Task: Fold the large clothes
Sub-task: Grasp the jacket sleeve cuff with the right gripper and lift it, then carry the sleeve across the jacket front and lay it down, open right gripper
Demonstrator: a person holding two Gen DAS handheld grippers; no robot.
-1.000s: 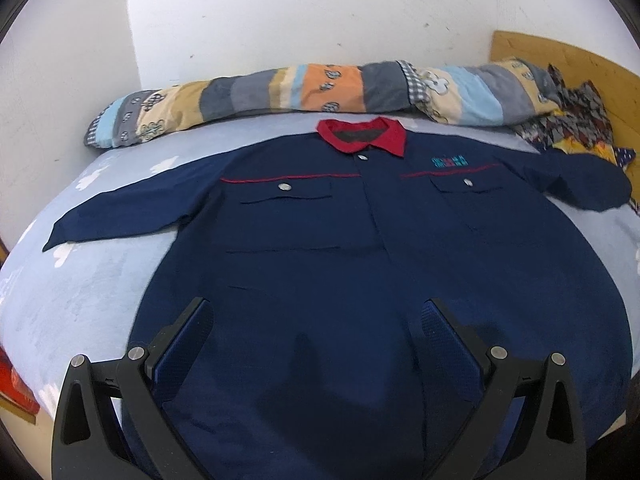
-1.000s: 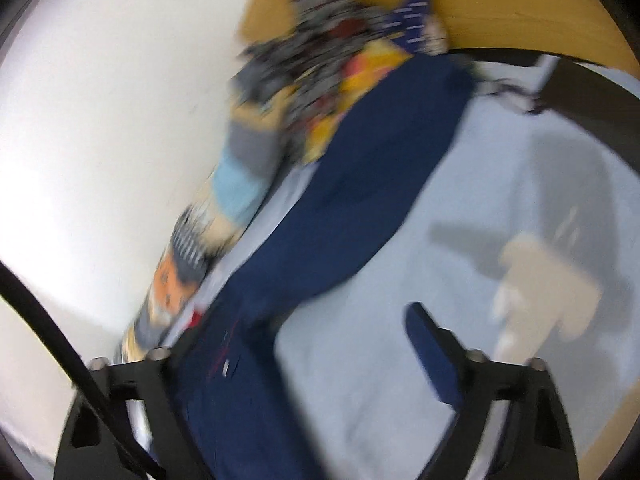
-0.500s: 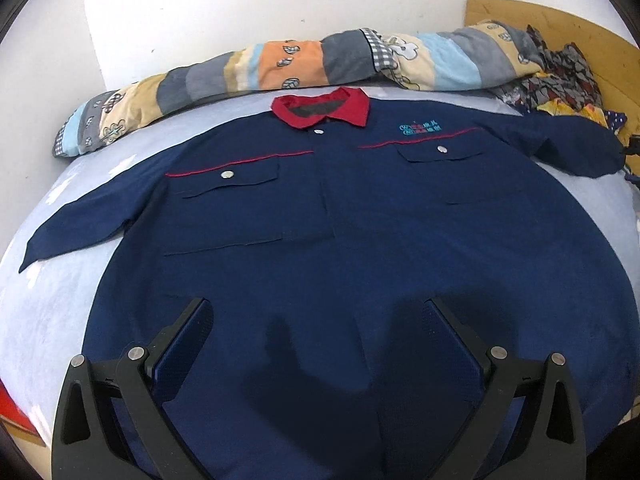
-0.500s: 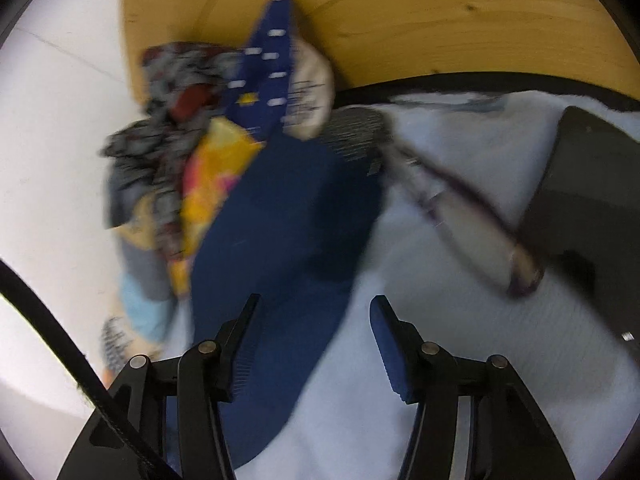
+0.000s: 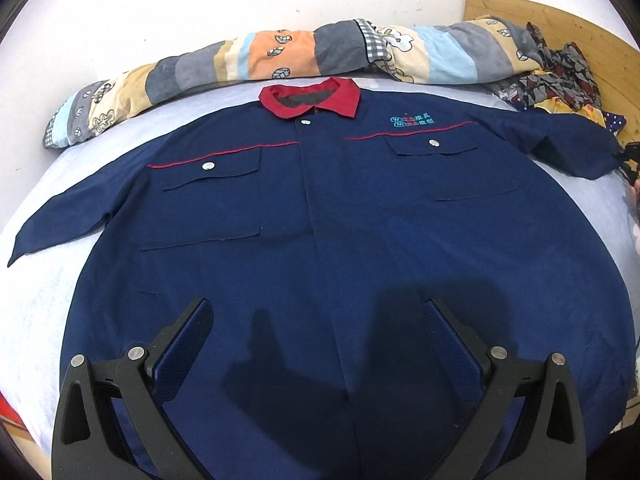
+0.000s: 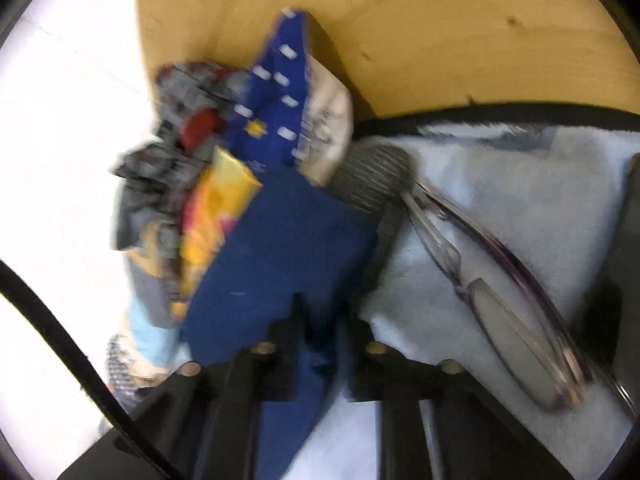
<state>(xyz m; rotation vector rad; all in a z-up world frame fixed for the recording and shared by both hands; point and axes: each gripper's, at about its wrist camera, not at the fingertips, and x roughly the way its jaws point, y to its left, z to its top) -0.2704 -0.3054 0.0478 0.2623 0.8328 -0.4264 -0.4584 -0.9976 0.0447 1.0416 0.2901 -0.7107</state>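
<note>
Right tool (image 6: 318, 320) just closed, pinching sleeve (image 6: 280, 248); glasses (image 6: 500, 292) only there; left tool (image 5: 316, 320) wide.

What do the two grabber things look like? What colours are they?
Both are black frames with silver bolts. The left gripper has two long fingers faced with dark blue textured pads. The right gripper looks the same, and a black cable curves past it.

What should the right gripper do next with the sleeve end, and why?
Probably lift the sleeve a little and carry it inward over the shirt front. The right gripper has just closed, and its fingers pinch the sleeve end. The shirt lies flat and buttoned, both sleeves spread out, so a sleeve fold seems first. Go gently: glasses lie close beside the cuff.
</note>
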